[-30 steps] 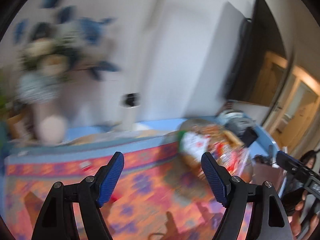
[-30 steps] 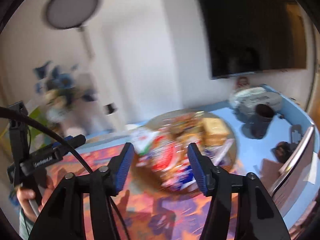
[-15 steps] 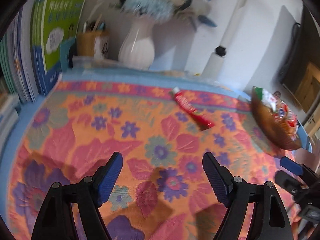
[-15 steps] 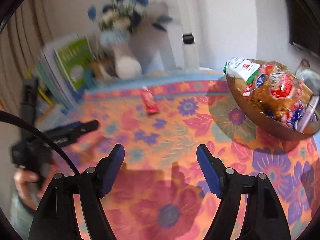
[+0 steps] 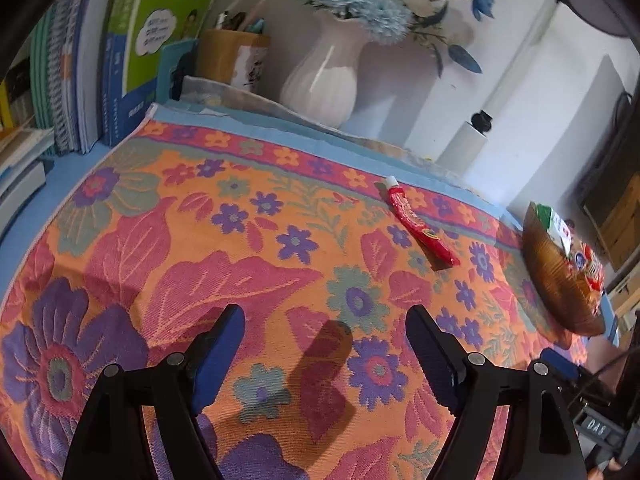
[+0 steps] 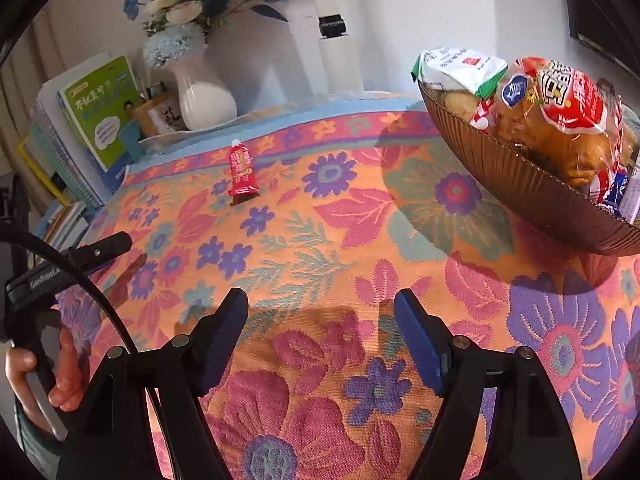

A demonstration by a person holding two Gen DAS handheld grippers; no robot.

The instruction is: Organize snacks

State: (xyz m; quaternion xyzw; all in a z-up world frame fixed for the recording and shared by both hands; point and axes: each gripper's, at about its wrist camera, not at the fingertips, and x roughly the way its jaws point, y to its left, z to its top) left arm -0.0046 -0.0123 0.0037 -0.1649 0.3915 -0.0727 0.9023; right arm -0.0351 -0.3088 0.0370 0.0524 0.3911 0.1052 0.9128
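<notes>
Right wrist view shows the red snack tube (image 6: 242,168) lying flat on the flowered cloth (image 6: 320,240) of the desk, far from both tongs and left of the heaped snack bowl (image 6: 532,196). It looks light, soft and squashy; pinching mid-body seems safest. Left tongs (image 5: 325,344) and right tongs (image 6: 320,320) both gape, empty.

The tablecloth (image 6: 320,240) is covered in orange, with pink leaves and purple and green flowers. A blue edge is seen along its far side. The small tube (image 6: 242,168) is coloured red with a white cap. The bowl (image 6: 520,184) is brown and ribbed. The bags (image 6: 560,112) in it are printed red, white and green. The vase (image 5: 324,80) is white, with blue flowers (image 5: 360,0). A green book (image 6: 100,112) is seen.
</notes>
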